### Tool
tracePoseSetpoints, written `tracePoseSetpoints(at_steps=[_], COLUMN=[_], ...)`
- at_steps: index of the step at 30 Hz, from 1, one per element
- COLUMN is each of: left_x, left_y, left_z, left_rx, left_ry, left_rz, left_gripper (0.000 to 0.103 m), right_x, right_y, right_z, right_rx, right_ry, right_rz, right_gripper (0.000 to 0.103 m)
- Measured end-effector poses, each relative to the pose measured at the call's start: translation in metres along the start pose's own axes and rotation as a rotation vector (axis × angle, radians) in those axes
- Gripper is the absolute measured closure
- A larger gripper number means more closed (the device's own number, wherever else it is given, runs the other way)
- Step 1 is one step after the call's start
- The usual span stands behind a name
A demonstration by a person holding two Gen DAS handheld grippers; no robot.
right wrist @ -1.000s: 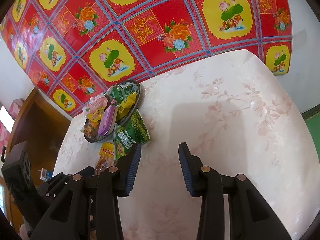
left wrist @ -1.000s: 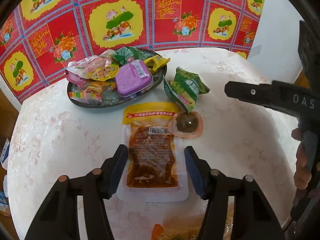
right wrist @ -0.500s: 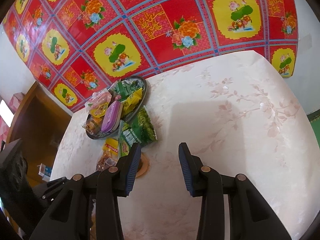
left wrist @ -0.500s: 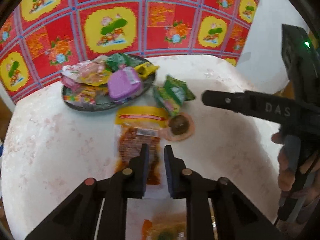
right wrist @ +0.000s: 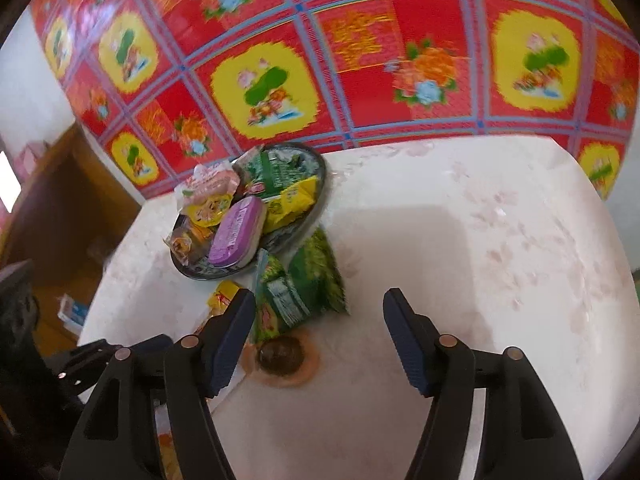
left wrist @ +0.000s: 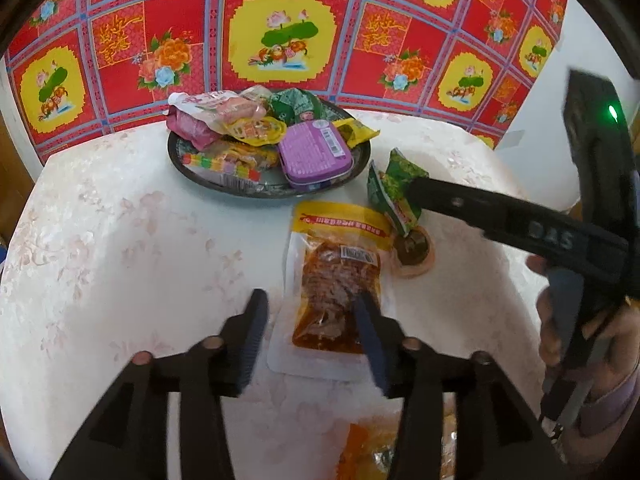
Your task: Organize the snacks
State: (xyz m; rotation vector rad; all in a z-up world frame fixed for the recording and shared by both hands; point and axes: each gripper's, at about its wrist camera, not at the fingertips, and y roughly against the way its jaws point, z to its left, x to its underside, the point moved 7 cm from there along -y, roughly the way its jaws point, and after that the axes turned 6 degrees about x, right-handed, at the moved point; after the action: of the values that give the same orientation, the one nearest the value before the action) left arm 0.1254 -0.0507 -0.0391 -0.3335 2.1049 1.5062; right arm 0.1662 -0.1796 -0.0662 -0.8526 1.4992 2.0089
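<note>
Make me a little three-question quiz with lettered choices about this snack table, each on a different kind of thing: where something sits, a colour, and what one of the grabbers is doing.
1. Where does the purple tin sit?
A. on the dark plate
B. on the bare tablecloth
C. between gripper fingers

2. What colour is the header of the clear spicy snack packet?
A. blue
B. yellow
C. white

3. How is the right gripper set?
A. shut on the green packet
B. shut on nothing
C. open, holding nothing

Answers: 1 A, the tin rests among other snacks on the plate. 2 B, a yellow band crosses the packet's top. 3 C, its jaws stand wide apart above the table.
</note>
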Motion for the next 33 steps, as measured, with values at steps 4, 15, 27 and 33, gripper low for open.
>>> tracePoseSetpoints(at_steps=[4, 15, 27, 33], left_x=[0.003, 0.001, -0.003, -0.003], left_y=[-0.001, -0.011, -0.021, -0.013], left_z=[-0.006, -0.02, -0.027, -0.035], left_rx=[0.013, -0.012, -0.041, -0.013], left_ry=[-0.021, -0.117, -0.183, -0.198], left_rz=[0.012, 0.008, 0.023, 0.003], left_gripper=[0.044, 0.027, 0.036, 0.055], right_x=[-0.002, -0.004, -0.002, 0.0], right_y=[-0.013, -0.014, 0.01, 0.018], right_z=[0.01, 0.0, -0.022, -0.022], right_rx=[0.019, 0.027, 0.015, 0.003], right_ry=[0.049, 0.015, -0.069, -0.078], right_rz=[0.022, 0.018, -0.038, -0.054], right_gripper=[0.035, 0.057, 0.057, 0.057])
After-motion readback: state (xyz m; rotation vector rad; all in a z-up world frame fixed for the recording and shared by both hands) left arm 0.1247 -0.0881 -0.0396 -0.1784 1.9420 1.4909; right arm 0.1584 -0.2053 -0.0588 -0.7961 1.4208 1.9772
